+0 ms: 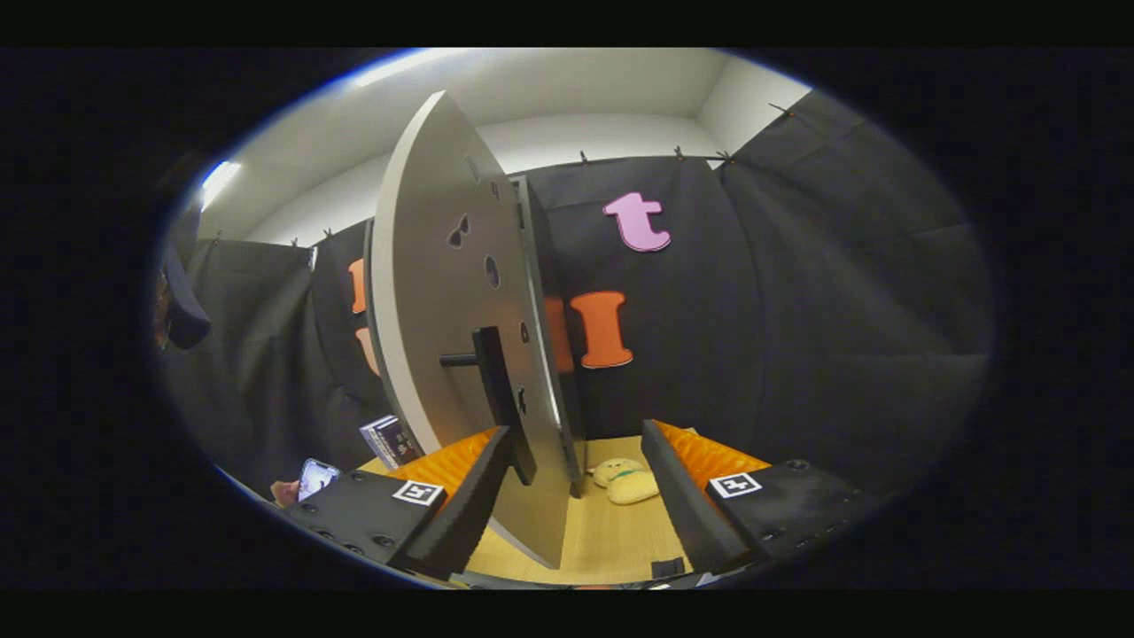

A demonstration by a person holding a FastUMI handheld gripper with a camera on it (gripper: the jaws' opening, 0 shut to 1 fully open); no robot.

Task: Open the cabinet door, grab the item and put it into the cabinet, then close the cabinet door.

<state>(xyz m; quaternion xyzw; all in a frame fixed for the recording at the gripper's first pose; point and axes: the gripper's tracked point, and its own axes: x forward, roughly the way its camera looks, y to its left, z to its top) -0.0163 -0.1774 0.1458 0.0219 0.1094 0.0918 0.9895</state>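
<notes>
The gripper [580, 496] has its fingers spread, holding nothing. The open cabinet door [452, 301] stands edge-on just ahead, its dark handle [496, 381] by the left finger. The yellow plush toy [627, 481] lies on the table [602, 540] just beyond, right of the door.

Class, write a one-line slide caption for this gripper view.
Open gripper straddles the edge of the swung-open cabinet door, handle by one finger, plush toy on the table ahead.
</notes>
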